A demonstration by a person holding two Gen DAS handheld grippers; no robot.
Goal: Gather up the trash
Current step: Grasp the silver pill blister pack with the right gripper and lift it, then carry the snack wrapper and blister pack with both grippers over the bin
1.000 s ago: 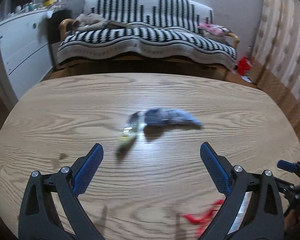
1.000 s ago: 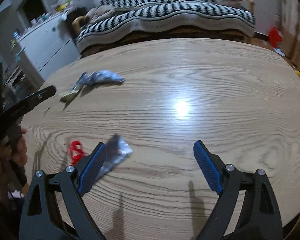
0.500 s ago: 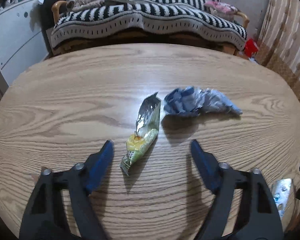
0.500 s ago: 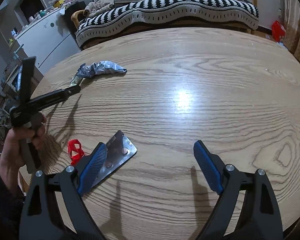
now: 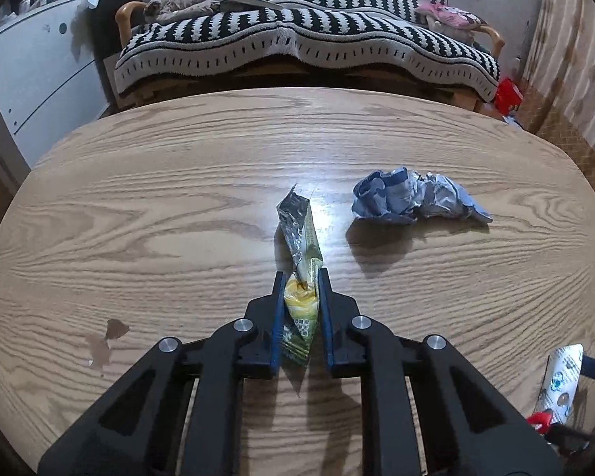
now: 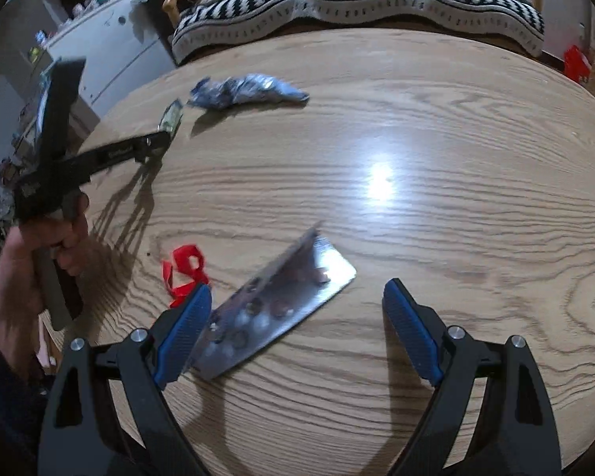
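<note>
Left gripper (image 5: 300, 277) jaws clamped on green-yellow wrapper (image 5: 299, 238), long axis in line w/ jaws; right gripper (image 6: 295, 297) jaws open, blister pack (image 6: 281, 309) slanting between them, nr left jaw, at bench near edge.

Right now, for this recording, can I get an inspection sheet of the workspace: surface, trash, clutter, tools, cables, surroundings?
Surface: round wooden table, small stains near its left edge, lamp glare mid-table.
Job's things: green-yellow snack wrapper; crumpled blue wrapper; silver blister pack; red scrap.
Clutter: nothing seen beyond the trash.
Tools: left tool shut on the green-yellow snack wrapper, which lies on the table; right tool open over the blister pack, left pad beside it.
Cables: nothing seen.
Surroundings: striped sofa, white cabinet, curtain at right.
</note>
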